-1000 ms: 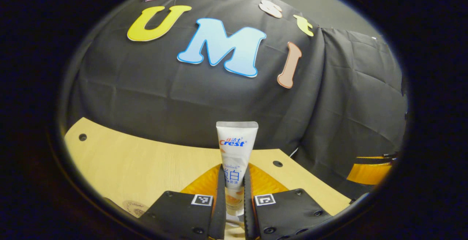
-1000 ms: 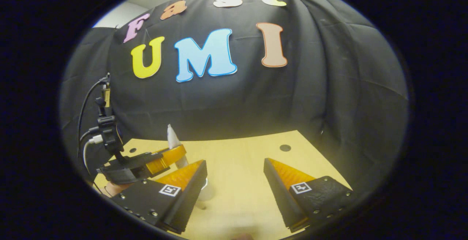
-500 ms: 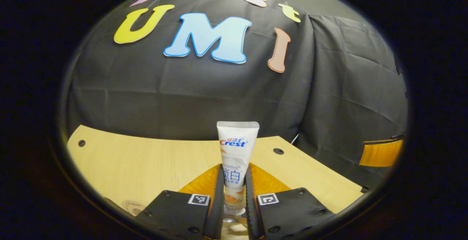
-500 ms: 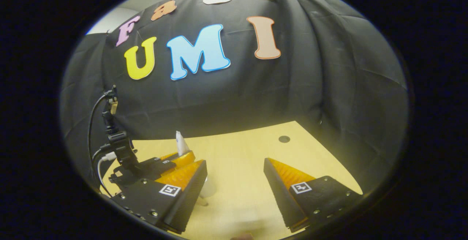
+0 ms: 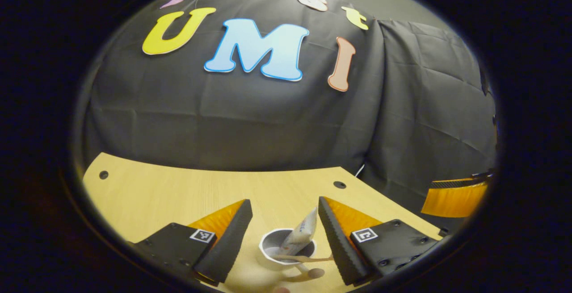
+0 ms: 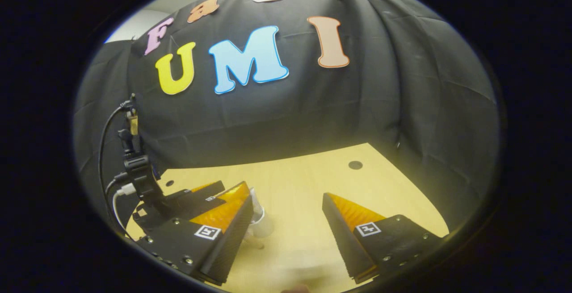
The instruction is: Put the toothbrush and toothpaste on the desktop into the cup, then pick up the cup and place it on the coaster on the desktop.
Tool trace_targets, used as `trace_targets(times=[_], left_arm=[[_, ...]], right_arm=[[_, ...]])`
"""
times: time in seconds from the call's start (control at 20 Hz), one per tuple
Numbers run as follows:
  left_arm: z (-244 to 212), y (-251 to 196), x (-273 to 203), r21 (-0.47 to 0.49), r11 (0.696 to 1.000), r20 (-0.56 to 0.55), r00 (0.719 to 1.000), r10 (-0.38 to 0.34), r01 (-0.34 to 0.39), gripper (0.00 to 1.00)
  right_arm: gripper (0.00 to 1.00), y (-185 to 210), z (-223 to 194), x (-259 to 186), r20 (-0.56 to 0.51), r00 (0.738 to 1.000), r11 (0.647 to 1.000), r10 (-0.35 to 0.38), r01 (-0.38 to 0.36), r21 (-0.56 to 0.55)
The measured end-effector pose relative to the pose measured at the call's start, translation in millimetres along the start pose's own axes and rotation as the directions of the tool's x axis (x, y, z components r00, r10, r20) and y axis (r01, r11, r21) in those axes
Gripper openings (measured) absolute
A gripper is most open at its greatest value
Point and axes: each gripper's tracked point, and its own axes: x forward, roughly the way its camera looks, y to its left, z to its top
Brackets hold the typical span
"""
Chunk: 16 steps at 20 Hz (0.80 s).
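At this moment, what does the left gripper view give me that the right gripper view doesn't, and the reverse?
Left gripper view: a look down into the cup, with the toothpaste leaning inside it and what looks like the toothbrush handle across its rim. Right gripper view: the left gripper from the side with its cables, the cup largely hidden behind a finger. Both: the wooden table, the cloth wall, and the left and right gripper open.
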Motion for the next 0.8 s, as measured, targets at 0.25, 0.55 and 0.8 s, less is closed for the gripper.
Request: trace_targets(times=[0.25, 0.55, 0.8], left_arm=[[18.9, 4.3, -22.2, 0.004, 1.0, 0.042, 0.999, 0.017, -0.017, 0.92], [41.1, 14.1, -51.2, 0.009, 0.999, 0.091, 0.995, 0.038, -0.039, 0.95], [55.0, 28.8, -76.4, 0.006, 0.998, 0.121, 0.99, 0.069, -0.07, 0.95]], right_arm=[[0.94, 12.7, -7.3, -0.4, -0.026, 1.0, 1.0, 0.014, -0.014, -0.013], [0.94, 36.0, -22.4, 2.4, -0.086, 0.995, 0.998, 0.046, -0.05, -0.043], [0.94, 58.0, -35.7, 3.7, -0.135, 0.988, 0.993, 0.08, -0.091, -0.073]])
